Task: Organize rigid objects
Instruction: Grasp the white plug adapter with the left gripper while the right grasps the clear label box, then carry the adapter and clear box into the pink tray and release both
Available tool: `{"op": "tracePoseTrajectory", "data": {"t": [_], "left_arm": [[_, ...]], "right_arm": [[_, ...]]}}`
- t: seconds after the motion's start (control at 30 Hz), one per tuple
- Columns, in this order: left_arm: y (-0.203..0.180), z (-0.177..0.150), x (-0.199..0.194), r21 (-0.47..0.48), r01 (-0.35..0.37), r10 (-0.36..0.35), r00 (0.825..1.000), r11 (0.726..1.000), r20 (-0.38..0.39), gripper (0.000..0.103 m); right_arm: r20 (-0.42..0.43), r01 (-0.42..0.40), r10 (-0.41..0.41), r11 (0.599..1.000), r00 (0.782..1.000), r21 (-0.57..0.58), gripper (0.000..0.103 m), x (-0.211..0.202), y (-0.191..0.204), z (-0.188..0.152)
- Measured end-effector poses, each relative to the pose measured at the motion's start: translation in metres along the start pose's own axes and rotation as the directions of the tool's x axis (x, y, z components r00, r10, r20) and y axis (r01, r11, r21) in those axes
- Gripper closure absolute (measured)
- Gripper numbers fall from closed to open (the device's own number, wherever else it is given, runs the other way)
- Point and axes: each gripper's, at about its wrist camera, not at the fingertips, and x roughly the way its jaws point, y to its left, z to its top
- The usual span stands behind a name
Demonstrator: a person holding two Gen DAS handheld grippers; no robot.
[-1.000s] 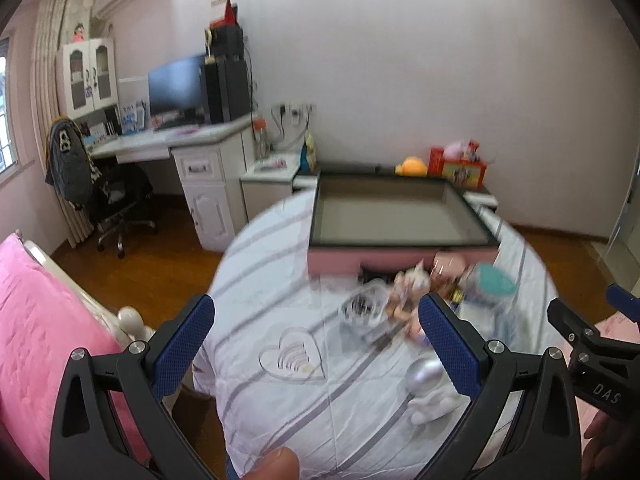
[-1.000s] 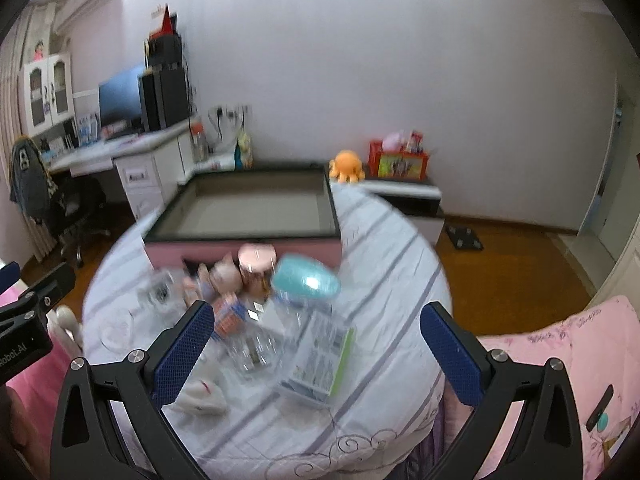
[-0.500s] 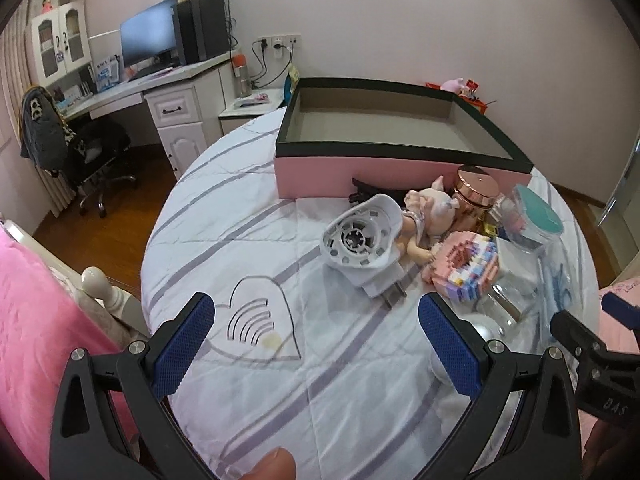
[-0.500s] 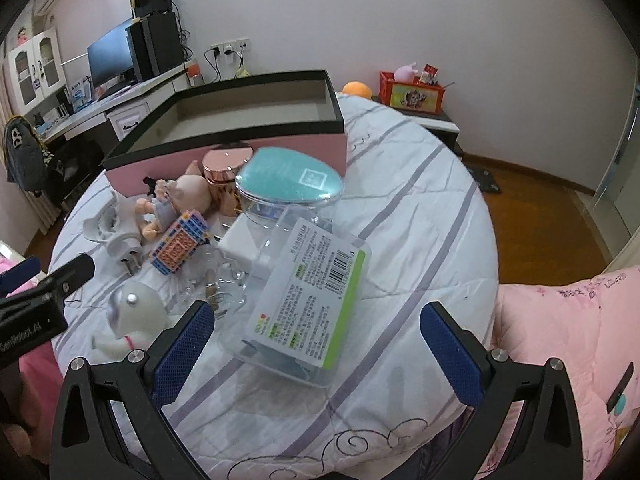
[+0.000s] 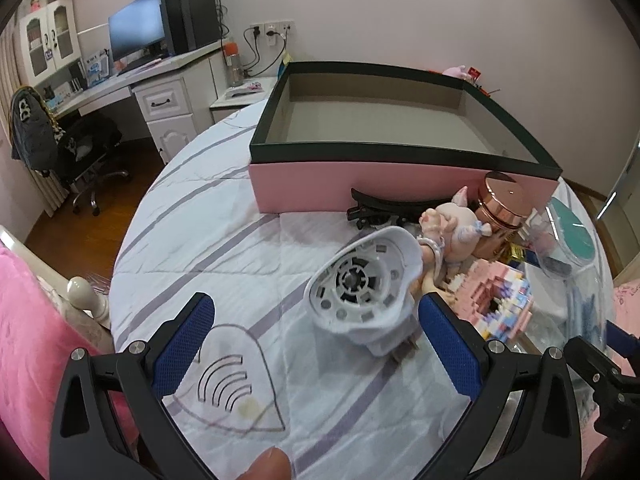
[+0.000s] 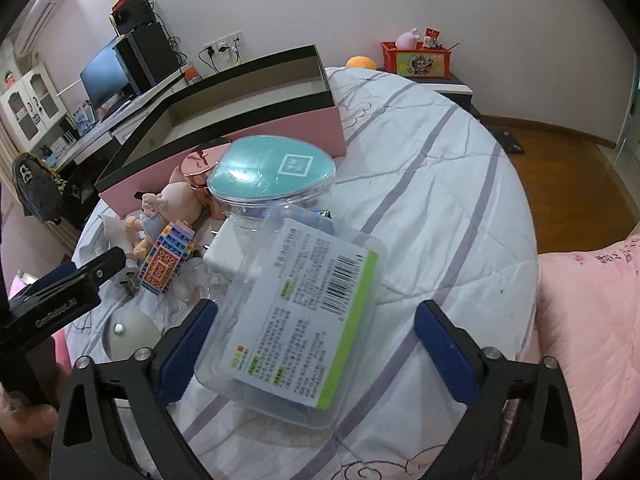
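Note:
An empty pink box with a dark rim stands at the back of the round table. In front of it lies a cluster: a white plug-in device, a doll, a rose-gold jar, a black hair clip, a block model, a teal-lidded clear container and a clear labelled plastic box. My left gripper is open, the white device between its fingers. My right gripper is open around the near end of the labelled box.
The table wears a white cloth with purple stripes and a heart print. A pink bed lies right, pink bedding left. A desk with monitor and chair stand beyond. A silver-domed white object lies near the left gripper.
Both grippers have moved down and forward toward the table. The white device now lies between the left fingers and the labelled box between the right fingers.

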Motion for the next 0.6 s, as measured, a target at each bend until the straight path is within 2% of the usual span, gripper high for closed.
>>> {"op": "tracePoseTrajectory", "data": {"t": [0.1,0.23,0.4,0.47,0.53,0.6], "left_arm": [[-0.003,0.002,0.009,0.01,-0.012,0.012,1.0,1.0,-0.014,0.0],[-0.003,0.005,0.02,0.007,-0.016,0.016,1.0,1.0,-0.026,0.0],[0.016,0.01,0.029,-0.051,0.067,-0.069,0.997,0.996,-0.041,0.001],[0.019,0.01,0.03,-0.059,0.086,-0.089,0.995,0.995,-0.047,0.005],[0.018,0.012,0.028,-0.047,0.073,-0.075,0.996,0.996,-0.044,0.021],[0.016,0.014,0.027,-0.04,0.064,-0.066,0.997,0.997,-0.047,0.032]], "right_arm": [[-0.008,-0.011,0.011,1.0,1.0,-0.001,0.008,0.004,-0.001,0.001],[-0.016,0.002,-0.002,1.0,1.0,-0.011,0.025,0.01,-0.001,0.005],[-0.015,0.002,-0.002,1.0,1.0,-0.026,0.034,0.01,-0.003,0.007],[-0.014,0.006,-0.006,0.999,1.0,-0.037,0.036,0.01,-0.003,0.006],[-0.013,0.016,-0.017,0.999,1.0,-0.048,0.037,0.009,-0.001,0.005],[-0.014,0.017,-0.017,0.999,1.0,-0.048,0.037,0.008,-0.002,0.005]]}}
